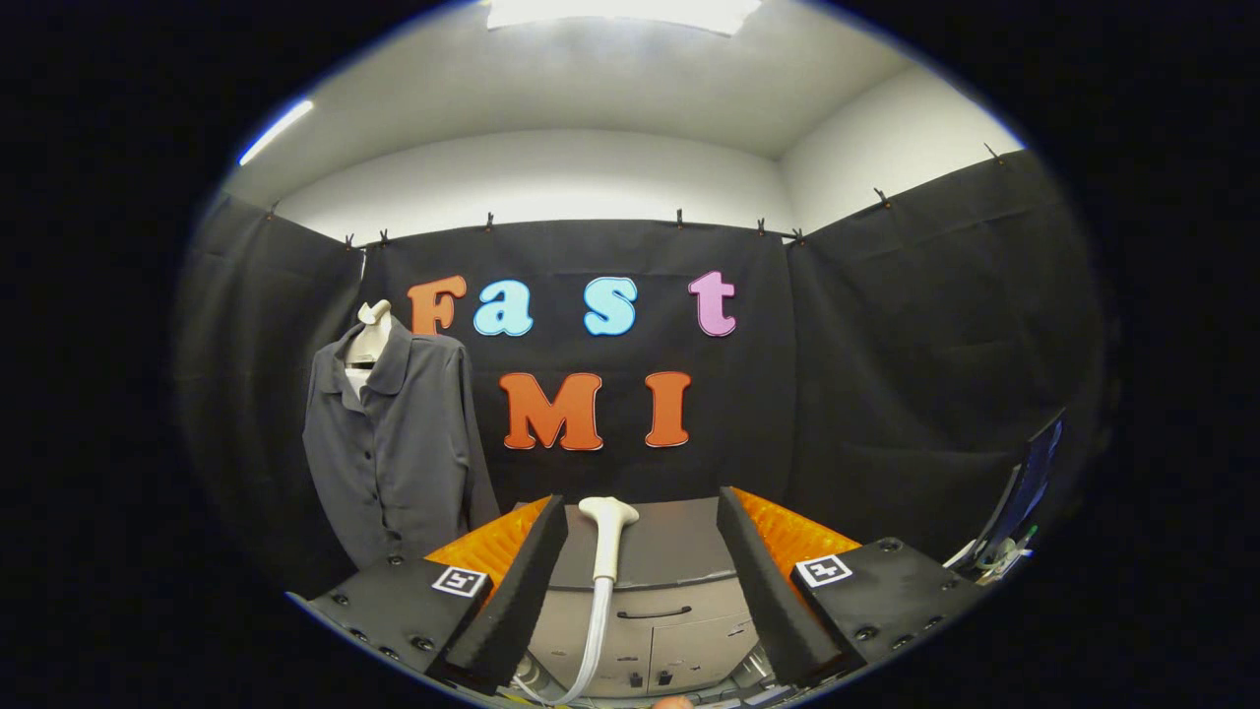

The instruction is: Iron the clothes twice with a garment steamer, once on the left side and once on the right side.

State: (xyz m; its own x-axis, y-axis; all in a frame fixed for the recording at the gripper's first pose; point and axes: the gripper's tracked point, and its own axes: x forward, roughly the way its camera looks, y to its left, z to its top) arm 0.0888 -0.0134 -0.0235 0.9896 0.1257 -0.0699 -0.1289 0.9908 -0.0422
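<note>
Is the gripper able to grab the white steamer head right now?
Probably yes. The gripper is open, and the white steamer head stands upright between its fingers, touching neither. Nothing sits in the way. The grey shirt hangs farther off, beyond the fingers.

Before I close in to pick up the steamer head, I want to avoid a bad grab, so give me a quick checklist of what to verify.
1. Jaws open wide enough: ok. The gripper stands spread, with nothing held.
2. Steamer head lined up: ok. It stands upright between the fingers, a bit nearer one of them, touching neither.
3. Hose free: cannot tell. It runs down from the head out of sight.
4. Grey shirt ready: ok. It hangs on a mannequin, off to one side, beyond the fingers.
5. Cabinet behind the head: ok, drawers closed.
6. Steamer powered: cannot tell.
</note>
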